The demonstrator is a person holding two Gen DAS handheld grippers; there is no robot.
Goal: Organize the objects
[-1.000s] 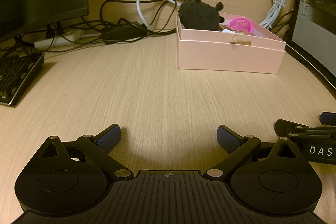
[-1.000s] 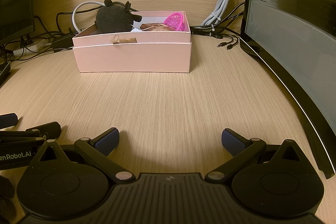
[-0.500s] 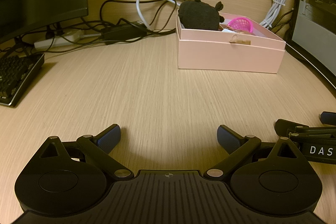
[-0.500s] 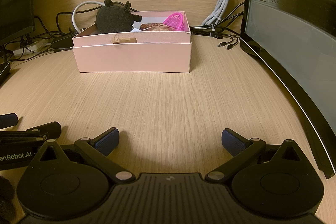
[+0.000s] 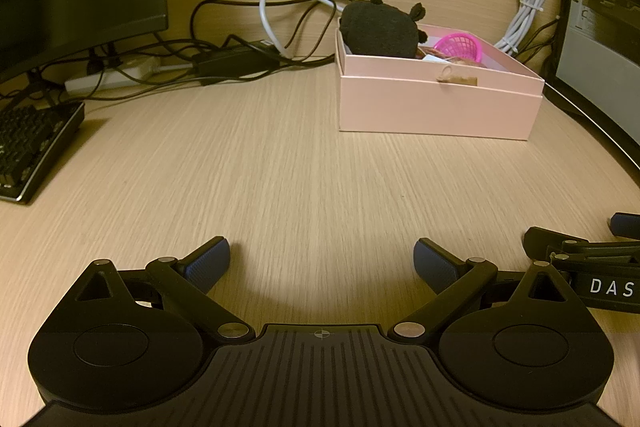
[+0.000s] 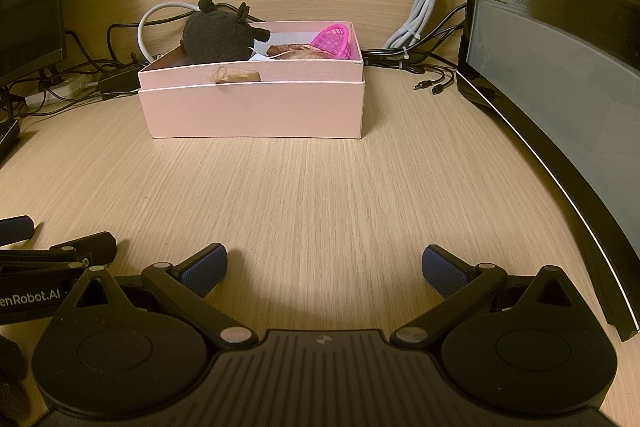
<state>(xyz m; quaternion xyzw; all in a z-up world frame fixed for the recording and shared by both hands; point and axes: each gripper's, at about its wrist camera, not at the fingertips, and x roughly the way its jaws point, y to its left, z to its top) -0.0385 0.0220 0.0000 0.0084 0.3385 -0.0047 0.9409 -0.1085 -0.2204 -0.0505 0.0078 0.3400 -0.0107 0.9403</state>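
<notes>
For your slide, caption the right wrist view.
Open right gripper faces a pink box holding a black plush.

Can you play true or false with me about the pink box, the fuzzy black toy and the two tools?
1. The black plush toy sits inside the pink box. True.
2. The left tool is squeezing the pink basket. False: it is open and empty above the bare desk; the pink basket lies in the box.
3. The right tool is open and holds nothing. True.
4. The box has its lid shut on top. False: the top is open, and the toy sticks up above the rim.
5. The plush toy and the basket are at opposite ends of the box. True.
</notes>
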